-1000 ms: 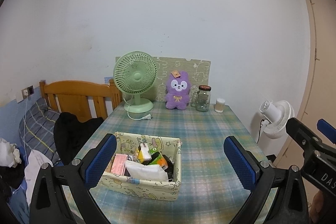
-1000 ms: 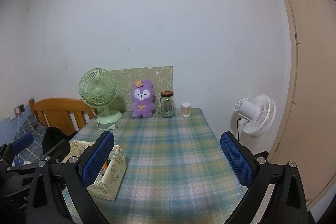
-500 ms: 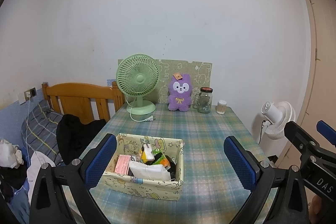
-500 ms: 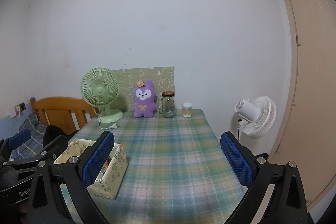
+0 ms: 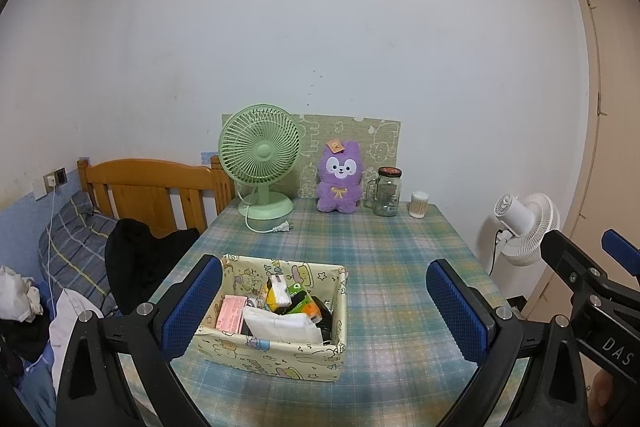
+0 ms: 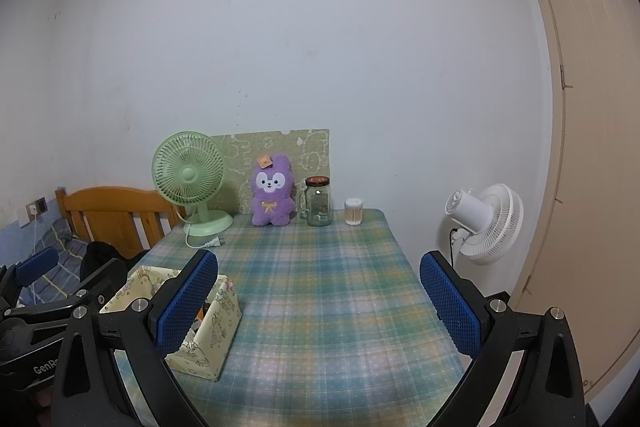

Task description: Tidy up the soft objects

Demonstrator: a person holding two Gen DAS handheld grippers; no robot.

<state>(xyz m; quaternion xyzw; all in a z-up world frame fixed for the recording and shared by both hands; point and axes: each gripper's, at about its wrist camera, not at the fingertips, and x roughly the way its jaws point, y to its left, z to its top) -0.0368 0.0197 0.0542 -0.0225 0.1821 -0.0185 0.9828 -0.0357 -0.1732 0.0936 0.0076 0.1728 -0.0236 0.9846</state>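
**Plush toy waits at the far edge, both grippers empty**

The purple plush rabbit (image 5: 339, 177) sits upright at the far edge of the table (image 6: 328, 291), between the green fan (image 5: 260, 163) and the glass jar (image 5: 387, 191), just beside the jar. The left gripper (image 5: 324, 311) and right gripper (image 6: 318, 303) hover with jaws wide apart, holding nothing. The toy is probably light and soft; I would squeeze its body at the middle, without knocking the jar. The fabric box (image 5: 276, 347) stands near.

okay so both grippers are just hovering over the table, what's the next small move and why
Probably carry the right gripper forward toward the purple plush toy at the table's far edge. It looks like the only soft item standing loose, between the green fan and glass jar. Both grippers are open and empty, and the left gripper already hangs over the fabric box.
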